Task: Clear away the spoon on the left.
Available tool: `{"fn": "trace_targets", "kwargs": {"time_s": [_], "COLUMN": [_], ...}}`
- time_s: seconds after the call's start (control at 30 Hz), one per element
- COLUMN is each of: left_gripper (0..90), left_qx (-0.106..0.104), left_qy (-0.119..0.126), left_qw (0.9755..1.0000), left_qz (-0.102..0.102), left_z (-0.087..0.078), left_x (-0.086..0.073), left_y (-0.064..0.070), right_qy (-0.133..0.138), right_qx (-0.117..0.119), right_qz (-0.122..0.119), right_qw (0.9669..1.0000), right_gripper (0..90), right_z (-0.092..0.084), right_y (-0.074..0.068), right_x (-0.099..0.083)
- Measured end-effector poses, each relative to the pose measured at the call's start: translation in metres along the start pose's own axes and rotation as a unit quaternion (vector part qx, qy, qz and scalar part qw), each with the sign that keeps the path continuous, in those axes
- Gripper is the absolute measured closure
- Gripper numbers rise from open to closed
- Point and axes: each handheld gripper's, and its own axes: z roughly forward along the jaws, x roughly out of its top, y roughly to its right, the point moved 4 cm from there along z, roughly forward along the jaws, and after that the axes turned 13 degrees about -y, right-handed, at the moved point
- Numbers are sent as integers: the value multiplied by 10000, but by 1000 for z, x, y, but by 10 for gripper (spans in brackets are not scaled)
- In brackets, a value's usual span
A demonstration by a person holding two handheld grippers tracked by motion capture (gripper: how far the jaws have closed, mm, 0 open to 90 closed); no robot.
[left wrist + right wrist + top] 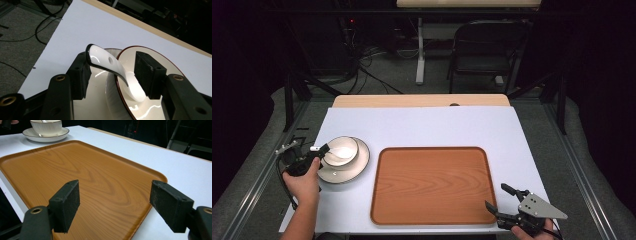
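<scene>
The left hand-held gripper (112, 75) is straddling, jaws open, the white ceramic spoon (112, 67) resting in the bowl (341, 150). The right hand-held gripper (120, 205) is hovering open at the wooden tray (432, 185); nothing is yet lying on it.

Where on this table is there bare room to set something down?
The wooden tray is bare. White tabletop lies free behind it, up to the far edge. Crowded at left: bowl on saucer, spoon between the left tongs.
</scene>
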Motion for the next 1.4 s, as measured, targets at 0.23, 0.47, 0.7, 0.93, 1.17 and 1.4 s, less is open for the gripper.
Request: {"fn": "trace_targets", "kwargs": {"time_s": [0.23,0.47,0.7,0.93,1.17,1.4], "left_gripper": [531,618,686,735,781,842], "left_qx": [-3,13,2,-43,-132,-283], "left_qy": [28,57,114,166,247,382], "left_qw": [10000,9999,9998,9997,9995,9987], "left_qz": [49,99,137,161,163,197], "left_z": [5,8,9,7,2,-3], "left_x": [-2,-3,-4,-2,1,4], "left_y": [0,1,4,3,3,8], "right_qy": [-1,0,6,7,4,10], "right_qx": [2,2,6,3,5,0], "right_qz": [-12,-8,-10,-8,-8,-17], "right_qw": [10000,10000,10000,10000,10000,10000], "right_gripper": [236,235,236,236,236,236], "right_z": [0,0,0,-1,-1,-1], "right_y": [0,0,0,0,0,0], "right_x": [0,0,0,0,0,0]}}
